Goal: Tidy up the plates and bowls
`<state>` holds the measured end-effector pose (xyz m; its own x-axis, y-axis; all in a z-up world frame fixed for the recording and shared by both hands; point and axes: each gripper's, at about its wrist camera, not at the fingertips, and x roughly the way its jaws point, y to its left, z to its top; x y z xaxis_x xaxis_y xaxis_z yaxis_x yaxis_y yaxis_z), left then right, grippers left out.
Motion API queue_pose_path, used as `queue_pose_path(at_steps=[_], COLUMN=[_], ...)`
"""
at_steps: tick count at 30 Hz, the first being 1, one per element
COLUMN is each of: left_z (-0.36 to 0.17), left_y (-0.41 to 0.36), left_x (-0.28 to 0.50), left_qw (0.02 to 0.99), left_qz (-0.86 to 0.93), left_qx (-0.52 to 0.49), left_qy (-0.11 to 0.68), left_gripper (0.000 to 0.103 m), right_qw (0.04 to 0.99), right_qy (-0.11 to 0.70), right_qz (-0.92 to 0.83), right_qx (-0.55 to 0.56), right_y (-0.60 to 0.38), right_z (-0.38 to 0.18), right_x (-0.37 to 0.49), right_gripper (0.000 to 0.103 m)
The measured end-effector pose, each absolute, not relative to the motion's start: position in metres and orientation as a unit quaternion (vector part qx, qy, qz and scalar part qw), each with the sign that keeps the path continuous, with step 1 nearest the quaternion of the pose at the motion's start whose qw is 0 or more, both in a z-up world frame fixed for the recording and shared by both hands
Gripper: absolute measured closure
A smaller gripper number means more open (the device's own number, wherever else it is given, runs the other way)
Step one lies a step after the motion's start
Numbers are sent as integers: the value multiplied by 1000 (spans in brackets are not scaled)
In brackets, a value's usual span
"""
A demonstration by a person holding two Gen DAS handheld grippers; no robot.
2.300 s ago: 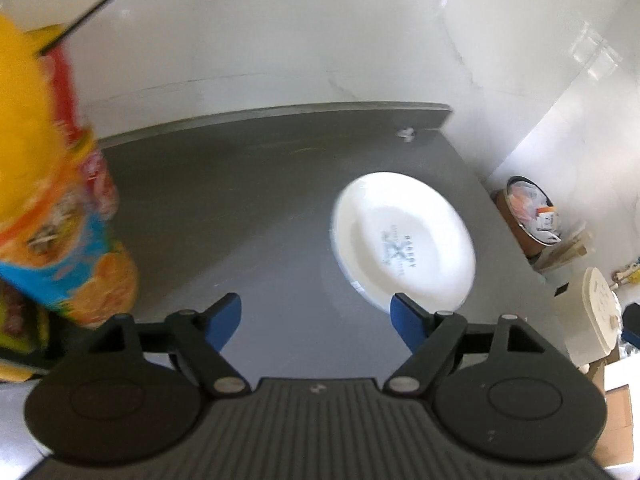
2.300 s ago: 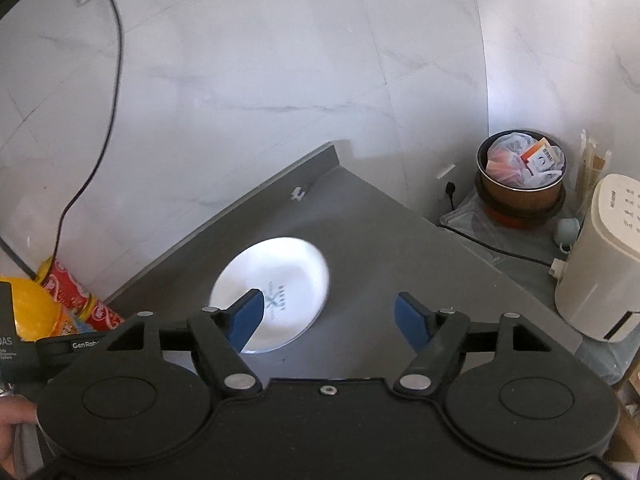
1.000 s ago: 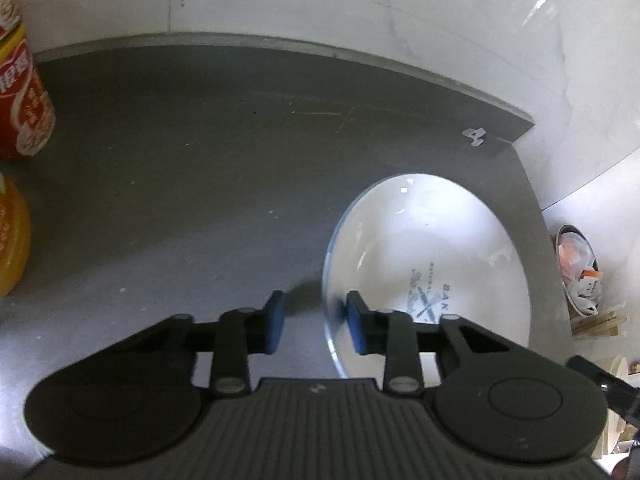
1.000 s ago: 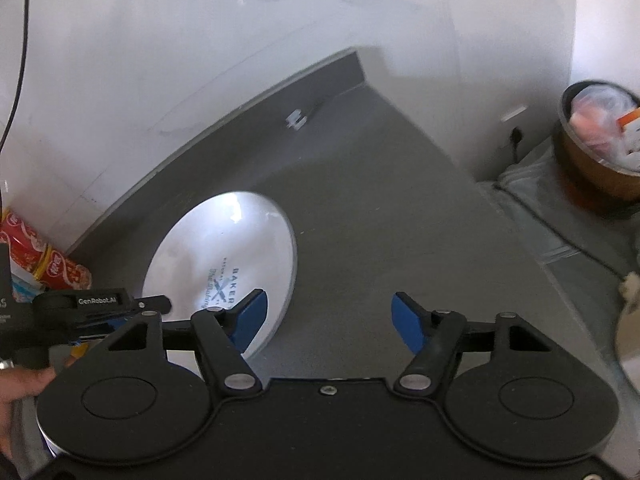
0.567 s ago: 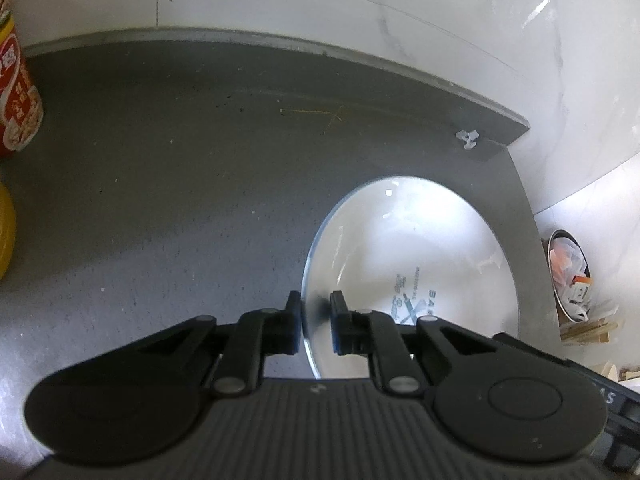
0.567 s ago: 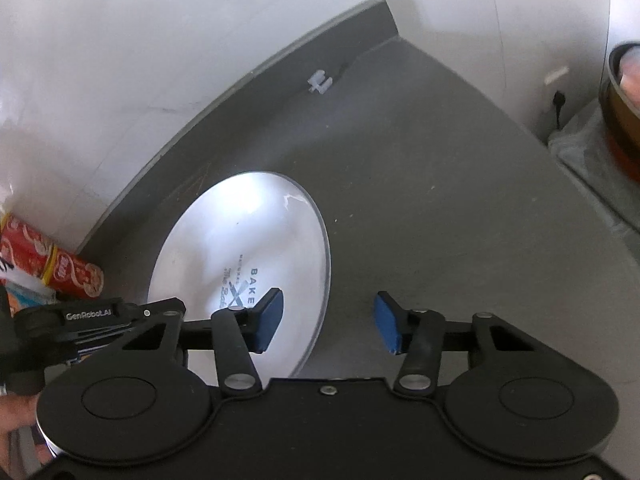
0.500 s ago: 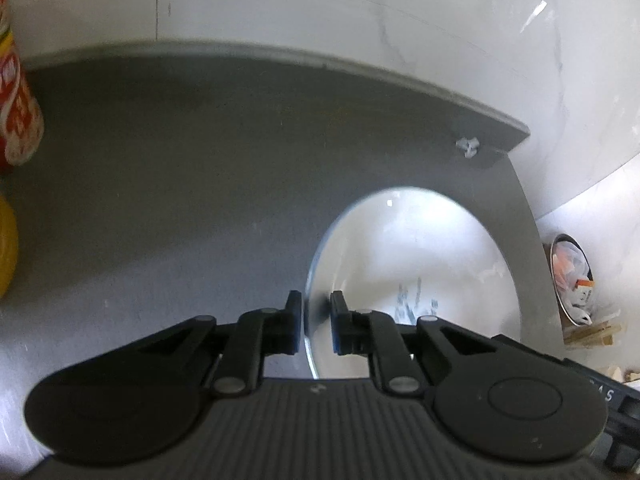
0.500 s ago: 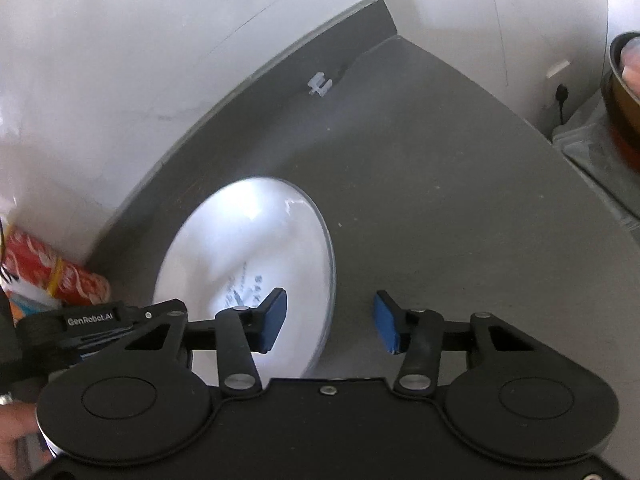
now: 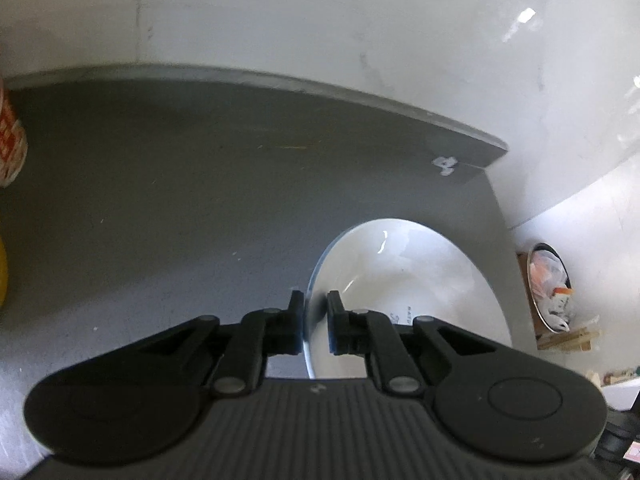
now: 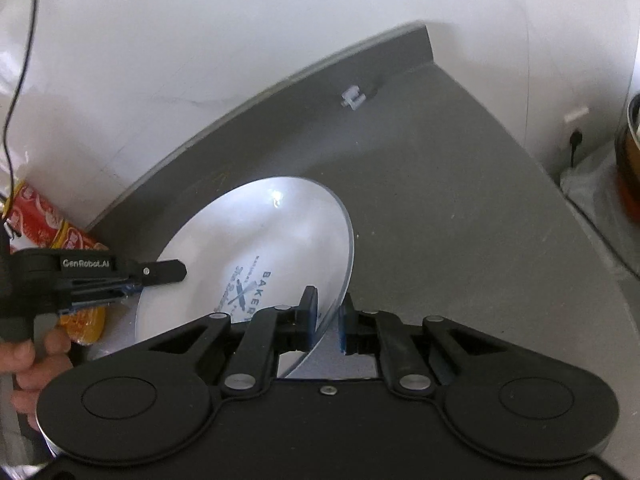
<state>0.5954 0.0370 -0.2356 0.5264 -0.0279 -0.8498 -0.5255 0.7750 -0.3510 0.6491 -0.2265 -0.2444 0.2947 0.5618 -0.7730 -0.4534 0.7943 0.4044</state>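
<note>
I am viewing a dark grey countertop (image 9: 168, 200) running along a white marble wall. A small white clip (image 10: 353, 100) is lying near its back corner. A red printed packet (image 10: 48, 232) is sitting at the left end.

Plate (image 9: 420, 280) print mostly hidden behind left tongs (image 9: 316, 320); red packet (image 9: 10, 140) cropped, perhaps snacks.

The round white ceramic plate (image 10: 256, 248) sits over the dark grey countertop (image 10: 460, 200) near its back right corner, the left gripper (image 9: 313, 312) closed on its left rim and the right gripper (image 10: 327, 312) closed on its right rim. Left of the plate, against the white marble wall (image 9: 320, 20), stands a red printed snack canister (image 10: 44, 224). Beyond the counter's right edge, lower down, is a metal bin of rubbish (image 9: 550, 286).
</note>
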Motion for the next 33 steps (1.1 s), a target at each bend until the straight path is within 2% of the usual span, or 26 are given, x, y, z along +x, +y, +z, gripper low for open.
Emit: queue_pose_path(at_steps=[22, 33], left_z=[-174, -149], left_y=[12, 33], left_x=[558, 516], left_qw=[845, 854], left_qz=[95, 84], left_qx=[-294, -282], left_qy=[437, 428], left_gripper=[93, 93], right_qw=[844, 854], right_qy=[449, 432], right_qz=[293, 285], right_qx=[29, 42], right_y=[-248, -228], right_z=[-174, -157], right_x=[585, 537], right_gripper=[92, 92])
